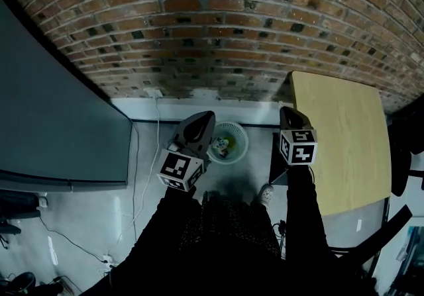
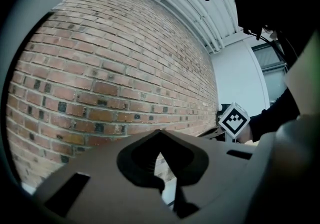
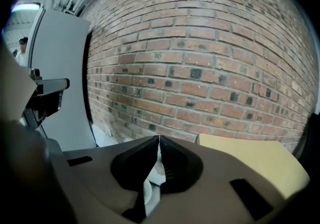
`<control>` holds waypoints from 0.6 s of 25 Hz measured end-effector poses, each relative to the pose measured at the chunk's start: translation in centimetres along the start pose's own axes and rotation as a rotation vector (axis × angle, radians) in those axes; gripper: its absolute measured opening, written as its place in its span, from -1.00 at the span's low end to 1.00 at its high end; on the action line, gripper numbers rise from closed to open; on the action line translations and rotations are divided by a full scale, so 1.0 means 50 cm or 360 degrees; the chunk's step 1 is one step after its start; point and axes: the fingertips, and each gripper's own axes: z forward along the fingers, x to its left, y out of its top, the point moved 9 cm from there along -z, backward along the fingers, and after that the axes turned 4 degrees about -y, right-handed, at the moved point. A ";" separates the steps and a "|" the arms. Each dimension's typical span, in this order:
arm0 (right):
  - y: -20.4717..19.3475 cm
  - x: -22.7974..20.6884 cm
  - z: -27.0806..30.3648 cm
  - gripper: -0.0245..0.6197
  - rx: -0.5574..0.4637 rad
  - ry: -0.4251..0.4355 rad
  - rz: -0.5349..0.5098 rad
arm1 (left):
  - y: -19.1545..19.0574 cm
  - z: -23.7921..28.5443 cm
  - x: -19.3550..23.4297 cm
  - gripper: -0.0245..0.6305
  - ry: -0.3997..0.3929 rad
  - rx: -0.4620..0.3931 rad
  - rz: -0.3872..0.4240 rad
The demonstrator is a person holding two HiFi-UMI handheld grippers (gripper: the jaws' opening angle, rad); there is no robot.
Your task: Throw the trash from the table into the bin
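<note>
A round white wire bin (image 1: 227, 142) stands on the grey floor by the brick wall, with some colourful trash inside. My left gripper (image 1: 207, 116) hangs just left of the bin and above it, its jaws together with nothing between them. My right gripper (image 1: 287, 111) is to the right of the bin, at the near left corner of the light wooden table (image 1: 344, 136), jaws also together and empty. In the left gripper view the jaws (image 2: 159, 134) meet at the tip against the brick wall. In the right gripper view the jaws (image 3: 159, 139) close to a thin line, the table (image 3: 250, 153) just beyond.
A large dark panel (image 1: 53, 122) fills the left side. White cables (image 1: 142, 175) trail across the floor. My shoe (image 1: 266, 193) is near the table leg. The brick wall (image 1: 212, 30) closes off the far side. The right gripper's marker cube (image 2: 233, 119) shows in the left gripper view.
</note>
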 end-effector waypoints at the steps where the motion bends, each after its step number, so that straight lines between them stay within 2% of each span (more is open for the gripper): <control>1: 0.003 0.021 -0.002 -0.87 -0.0002 0.0009 -0.0001 | 0.001 -0.013 0.008 -0.91 -0.0001 0.0002 -0.0002; 7: 0.020 0.117 -0.010 -0.87 -0.0016 0.0080 -0.0014 | 0.004 -0.068 0.036 -0.91 -0.0007 -0.0016 -0.0020; 10: 0.021 0.145 -0.001 -0.87 -0.0041 0.0117 0.0010 | -0.002 -0.078 0.042 -0.91 -0.0003 -0.0006 -0.0008; 15: 0.013 0.185 0.026 -0.87 -0.0054 0.0193 -0.0040 | -0.029 -0.078 0.062 -0.91 0.0012 0.0006 -0.0029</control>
